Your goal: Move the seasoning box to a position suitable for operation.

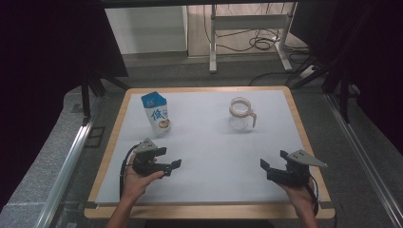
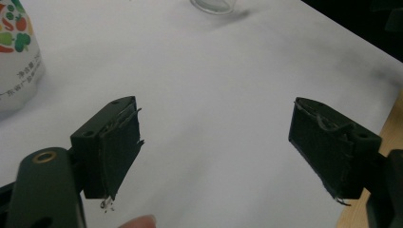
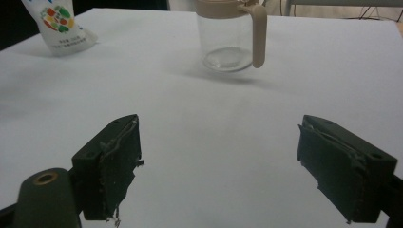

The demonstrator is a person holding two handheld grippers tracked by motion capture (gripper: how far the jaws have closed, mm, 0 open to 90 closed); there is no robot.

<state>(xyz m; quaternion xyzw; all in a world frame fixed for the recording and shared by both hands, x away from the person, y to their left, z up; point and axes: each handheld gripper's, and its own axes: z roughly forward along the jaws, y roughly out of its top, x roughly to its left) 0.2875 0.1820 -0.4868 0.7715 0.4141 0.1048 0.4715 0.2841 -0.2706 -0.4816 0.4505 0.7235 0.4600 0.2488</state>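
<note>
While we look down from the high view, we see our left hand-held gripper at the lower left of the frame and our right hand-held gripper at the lower right, both hovering low over the white tabletop with nothing between their jaws. Each one stands wide open: in the left gripper view the two black jaws rise from the bottom corners with a broad stretch of white surface between them, and the right gripper view shows the same spread. The white pouch with a blue top stands upright in the upper left part of the white surface, above our left hand-held gripper and near it but apart. In the left gripper view the pouch sits at the upper left edge of the frame, its printed vegetables showing. The clear glass jug with a beige rim and handle stands upright in the upper right part of the surface, well apart from both grippers. In the right gripper view the jug is at the upper centre, empty, its handle turned to the right of the frame, and the pouch leans at the upper left corner.
</note>
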